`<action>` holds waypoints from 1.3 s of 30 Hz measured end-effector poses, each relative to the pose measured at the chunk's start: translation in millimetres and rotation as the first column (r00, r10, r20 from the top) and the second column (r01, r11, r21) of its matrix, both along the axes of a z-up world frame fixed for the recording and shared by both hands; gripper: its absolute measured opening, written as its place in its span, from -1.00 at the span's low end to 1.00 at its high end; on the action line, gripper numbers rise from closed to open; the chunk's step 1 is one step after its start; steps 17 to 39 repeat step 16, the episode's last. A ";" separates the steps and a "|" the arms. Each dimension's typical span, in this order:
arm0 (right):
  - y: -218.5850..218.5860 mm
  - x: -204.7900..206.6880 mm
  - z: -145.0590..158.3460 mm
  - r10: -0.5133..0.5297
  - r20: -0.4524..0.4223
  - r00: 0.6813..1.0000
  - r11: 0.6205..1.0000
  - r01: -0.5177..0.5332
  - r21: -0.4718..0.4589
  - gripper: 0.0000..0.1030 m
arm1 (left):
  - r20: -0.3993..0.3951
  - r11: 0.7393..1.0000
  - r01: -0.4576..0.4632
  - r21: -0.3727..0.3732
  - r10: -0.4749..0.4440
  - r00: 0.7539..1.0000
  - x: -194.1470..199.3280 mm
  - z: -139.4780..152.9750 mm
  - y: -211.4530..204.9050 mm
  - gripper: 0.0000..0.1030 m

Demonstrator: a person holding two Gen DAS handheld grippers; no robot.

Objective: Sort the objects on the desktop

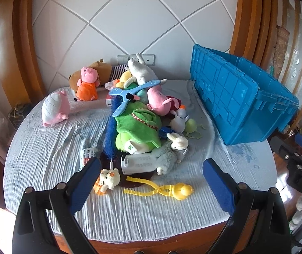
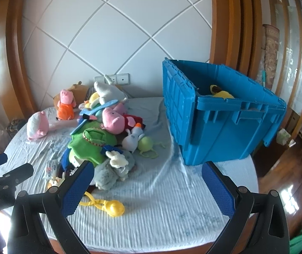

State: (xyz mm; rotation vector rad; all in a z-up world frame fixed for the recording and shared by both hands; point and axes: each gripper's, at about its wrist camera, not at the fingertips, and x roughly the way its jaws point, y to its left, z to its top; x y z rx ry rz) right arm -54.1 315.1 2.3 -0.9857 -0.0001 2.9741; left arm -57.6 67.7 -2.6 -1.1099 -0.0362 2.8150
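A heap of plush toys (image 1: 138, 114) (image 2: 100, 135) lies in the middle of the round table. A green plush (image 1: 137, 127) tops it, with a pink pig (image 1: 158, 102) behind. A yellow snowball clamp (image 1: 161, 190) (image 2: 106, 206) lies nearest the front edge. A small cream and orange plush (image 1: 108, 180) sits beside my left gripper's left finger. My left gripper (image 1: 151, 182) hangs open above the clamp, holding nothing. My right gripper (image 2: 146, 188) is open over bare cloth in front of the blue crate (image 1: 242, 101) (image 2: 223, 122), which holds a yellow toy (image 2: 220, 93).
A pale blue cloth (image 1: 45, 148) covers the table. A white cylinder device (image 1: 138, 164), a grey rabbit plush (image 1: 170, 154) and a small packet (image 1: 88, 155) lie near the heap. A pig in orange (image 1: 87, 84) and a pink shell plush (image 1: 54, 108) sit at back left. Wall sockets (image 1: 136, 59) are behind.
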 end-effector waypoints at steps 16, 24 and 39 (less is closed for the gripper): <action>-2.5 0.2 -1.0 0.008 0.004 1.000 1.000 -0.008 -0.006 0.99 | 0.009 1.000 -0.004 -0.019 0.004 1.000 1.5 -1.2 4.0 0.91; -2.5 0.2 -1.0 0.008 0.004 1.000 1.000 -0.008 -0.006 0.99 | 0.009 1.000 -0.004 -0.019 0.004 1.000 1.5 -1.2 4.0 0.91; -2.5 0.2 -1.0 0.008 0.004 1.000 1.000 -0.008 -0.006 0.99 | 0.009 1.000 -0.004 -0.019 0.004 1.000 1.5 -1.2 4.0 0.91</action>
